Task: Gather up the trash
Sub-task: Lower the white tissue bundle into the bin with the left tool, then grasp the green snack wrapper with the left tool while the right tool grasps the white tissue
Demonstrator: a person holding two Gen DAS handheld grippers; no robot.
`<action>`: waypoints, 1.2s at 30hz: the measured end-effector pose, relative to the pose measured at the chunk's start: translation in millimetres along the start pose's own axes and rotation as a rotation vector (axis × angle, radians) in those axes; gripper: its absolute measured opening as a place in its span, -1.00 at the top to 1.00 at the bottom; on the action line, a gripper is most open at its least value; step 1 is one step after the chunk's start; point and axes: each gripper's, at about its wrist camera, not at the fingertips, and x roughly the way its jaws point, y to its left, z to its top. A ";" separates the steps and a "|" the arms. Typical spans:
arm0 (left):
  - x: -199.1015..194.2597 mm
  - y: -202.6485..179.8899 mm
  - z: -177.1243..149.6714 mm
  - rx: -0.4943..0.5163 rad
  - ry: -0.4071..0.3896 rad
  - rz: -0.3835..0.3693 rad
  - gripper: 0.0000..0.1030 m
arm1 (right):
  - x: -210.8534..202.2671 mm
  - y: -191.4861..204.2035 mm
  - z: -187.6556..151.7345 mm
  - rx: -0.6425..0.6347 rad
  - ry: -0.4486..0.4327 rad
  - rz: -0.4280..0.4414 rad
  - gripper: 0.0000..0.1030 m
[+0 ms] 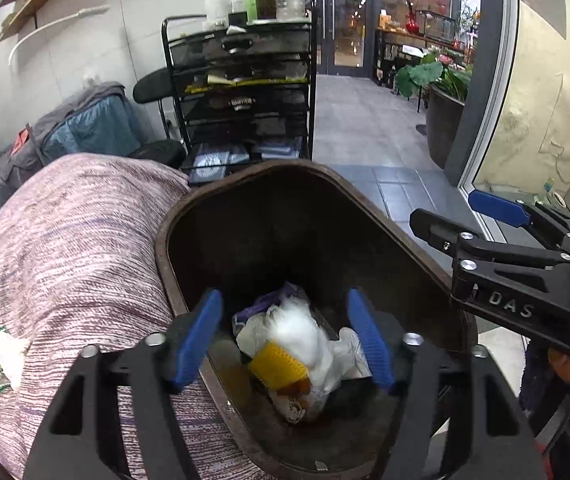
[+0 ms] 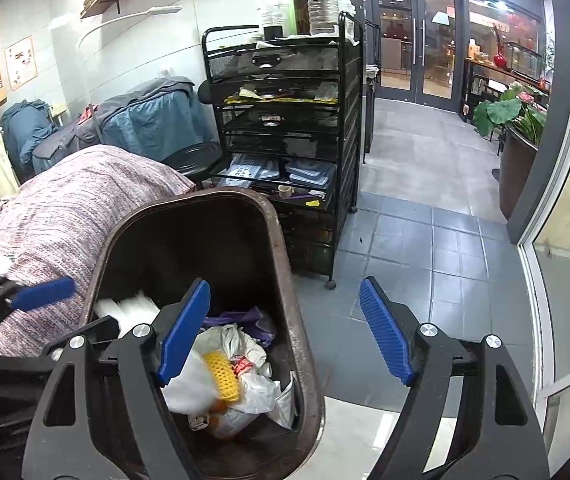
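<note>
A dark brown trash bin (image 1: 165, 240) stands beside a bed, and shows in the right wrist view too (image 2: 285, 248). Inside lie white plastic bags (image 1: 305, 336), a yellow mesh piece (image 1: 277, 364) and a purple wrapper (image 1: 261, 304). A blurred white tissue (image 2: 133, 308) is in the bin's mouth below the left gripper. My left gripper (image 1: 289, 340) is open and empty over the bin. My right gripper (image 2: 285, 332) is open and empty over the bin's right rim; it shows at right in the left view (image 1: 465, 216). A green-white wrapper and tissue (image 1: 1, 356) lie on the bed cover.
The bed with a pink woven cover (image 1: 65, 240) lies left of the bin. A black mesh drawer cart (image 2: 285, 120) with bottles on top stands behind the bin. Grey tiled floor (image 2: 425, 248) runs to the right toward glass doors and a planter (image 2: 517, 168).
</note>
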 end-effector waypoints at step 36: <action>-118.6 159.1 -58.4 -0.286 -0.129 0.250 -0.86 | -1.8 179.4 11.7 -0.226 0.145 0.567 -0.56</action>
